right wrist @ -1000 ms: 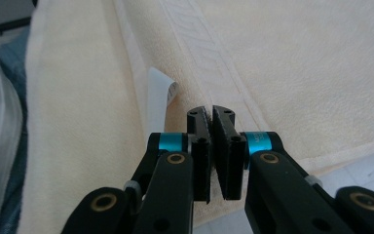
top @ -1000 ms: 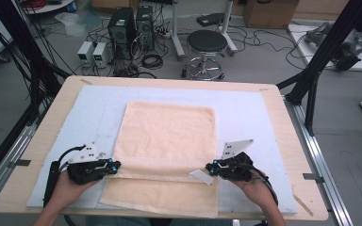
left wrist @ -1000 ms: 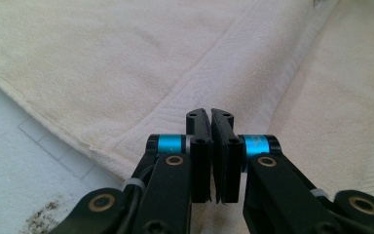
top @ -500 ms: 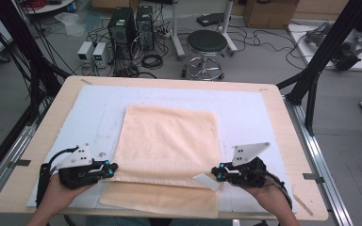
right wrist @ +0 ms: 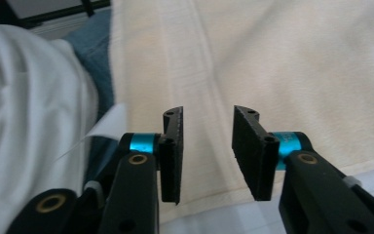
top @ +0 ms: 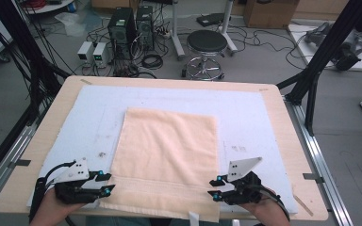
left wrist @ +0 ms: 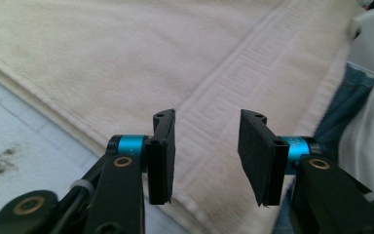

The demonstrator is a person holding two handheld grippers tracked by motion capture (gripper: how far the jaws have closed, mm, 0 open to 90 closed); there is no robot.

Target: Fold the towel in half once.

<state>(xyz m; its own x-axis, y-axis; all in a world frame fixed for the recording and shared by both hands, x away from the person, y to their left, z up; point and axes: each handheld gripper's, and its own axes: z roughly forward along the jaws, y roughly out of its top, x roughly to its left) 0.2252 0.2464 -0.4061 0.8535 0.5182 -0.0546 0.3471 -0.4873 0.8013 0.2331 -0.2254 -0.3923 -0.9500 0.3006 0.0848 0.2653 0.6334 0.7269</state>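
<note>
A peach towel [top: 169,150] lies folded on the white mat [top: 254,117], with a lower layer showing as a strip along the near edge. My left gripper [top: 104,183] sits at the towel's near left corner and my right gripper [top: 215,187] at its near right side. Both point inward at the towel. In the left gripper view the left gripper [left wrist: 207,156] has just been opening, and the patterned towel border [left wrist: 233,73] lies under the gap, unpinched. In the right gripper view the right gripper [right wrist: 207,153] has likewise just been opening over the towel [right wrist: 297,58], with nothing between the pads.
The wooden table [top: 283,108] ends just behind my hands. A white tag [top: 193,217] sticks out at the towel's front edge. Beyond the far edge stand a stool [top: 206,44] and computer towers [top: 132,26]. Black frame posts [top: 325,52] rise at the right.
Both grippers have drawn back from the towel's folded edge, the left one leftwards and the right one rightwards. Their jaws, shut before, now stand apart.
</note>
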